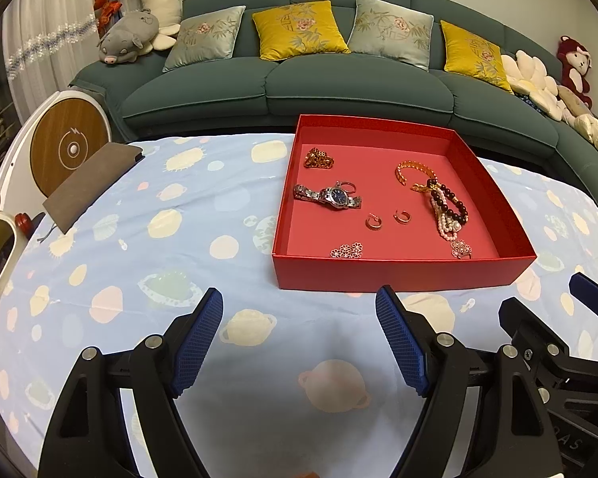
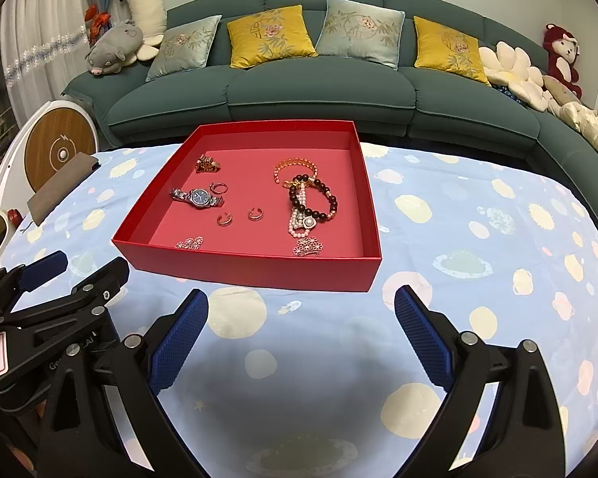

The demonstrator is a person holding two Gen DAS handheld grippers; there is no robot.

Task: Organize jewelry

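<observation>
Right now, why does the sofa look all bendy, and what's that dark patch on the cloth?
Left wrist view: the fisheye lens curves the sofa and blackens the corners. Right wrist view: same bending; the dark patch on the tablecloth is soft shadow under the open right tongs. Both views look sharp, with small glints on the watch.

Open cloth-covered desk [image 1: 147,263] lies bare between both sets of jaws and the red tray [image 1: 398,275]; approach from the front is blocked only by its near wall. Inside, bare floor shows between the watch [image 2: 197,198] and the bead bracelets [image 2: 311,203]. Two small hoop earrings [image 2: 239,216] sit in that gap. Left desk edge carries a grey pouch [image 1: 91,183].
</observation>
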